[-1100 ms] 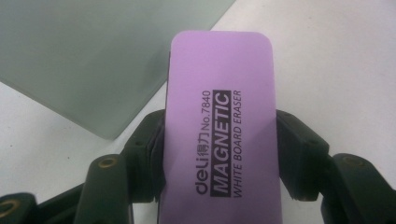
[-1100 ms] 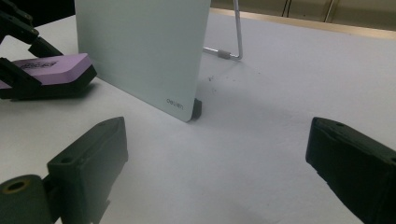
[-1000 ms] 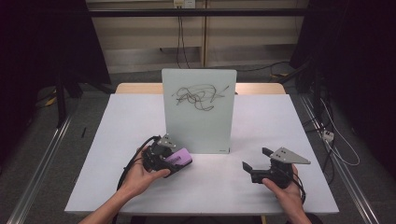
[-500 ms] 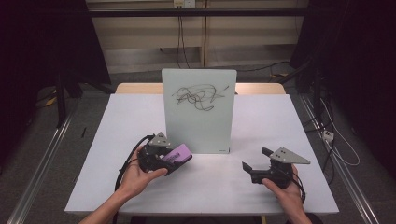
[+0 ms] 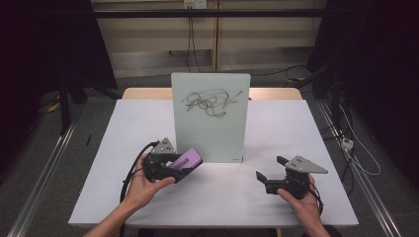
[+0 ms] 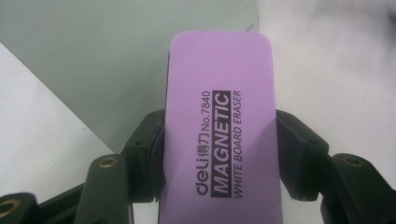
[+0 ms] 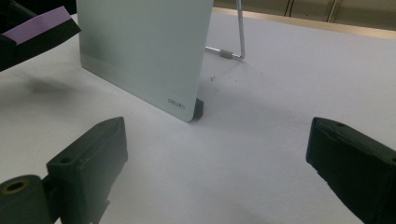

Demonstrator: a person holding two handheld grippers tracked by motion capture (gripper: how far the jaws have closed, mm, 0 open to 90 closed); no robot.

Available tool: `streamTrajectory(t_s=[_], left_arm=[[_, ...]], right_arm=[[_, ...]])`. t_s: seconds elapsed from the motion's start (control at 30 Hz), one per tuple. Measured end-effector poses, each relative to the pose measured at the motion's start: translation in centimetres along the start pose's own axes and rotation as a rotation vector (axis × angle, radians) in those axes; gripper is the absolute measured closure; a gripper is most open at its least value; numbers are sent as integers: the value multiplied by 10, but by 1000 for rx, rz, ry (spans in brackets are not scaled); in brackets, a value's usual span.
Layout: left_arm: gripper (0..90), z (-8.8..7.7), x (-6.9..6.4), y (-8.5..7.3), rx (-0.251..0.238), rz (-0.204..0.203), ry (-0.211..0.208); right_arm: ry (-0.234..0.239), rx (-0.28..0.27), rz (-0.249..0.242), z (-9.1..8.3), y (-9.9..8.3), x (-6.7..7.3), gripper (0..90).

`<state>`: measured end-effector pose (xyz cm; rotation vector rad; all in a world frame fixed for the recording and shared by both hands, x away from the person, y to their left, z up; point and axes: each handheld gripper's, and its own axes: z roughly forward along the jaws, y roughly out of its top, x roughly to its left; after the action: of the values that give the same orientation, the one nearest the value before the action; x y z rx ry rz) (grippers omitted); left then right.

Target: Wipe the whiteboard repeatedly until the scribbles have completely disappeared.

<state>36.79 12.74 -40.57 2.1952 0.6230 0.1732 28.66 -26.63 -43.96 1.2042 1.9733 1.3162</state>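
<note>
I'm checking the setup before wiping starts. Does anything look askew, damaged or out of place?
Nothing stands out. The whiteboard stands upright on its stand, with black scribbles near its top. The left gripper holds the purple eraser squarely by its sides. The right gripper rests open on the table.

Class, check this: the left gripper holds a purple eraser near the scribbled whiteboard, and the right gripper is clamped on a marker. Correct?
Not quite. The right gripper holds nothing: the right gripper view shows its jaws open over bare table. The rest stands.
</note>
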Motion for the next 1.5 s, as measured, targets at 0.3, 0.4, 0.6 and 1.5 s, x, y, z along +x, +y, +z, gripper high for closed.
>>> streamTrajectory(t_s=[0.3,0.4,0.6,1.5], left_arm=[[411,-8,1,1,-68,-10,26],[411,-11,1,2,-87,-8,47],[411,-14,-7,8,-91,48,63],[411,-34,-2,53,-256,139,253]], right_arm=[[-4,2,14,2,0,-1,54],[2,1,6,1,0,0,54],[13,4,-4,0,-1,2,54],[22,17,1,3,0,2,55]])
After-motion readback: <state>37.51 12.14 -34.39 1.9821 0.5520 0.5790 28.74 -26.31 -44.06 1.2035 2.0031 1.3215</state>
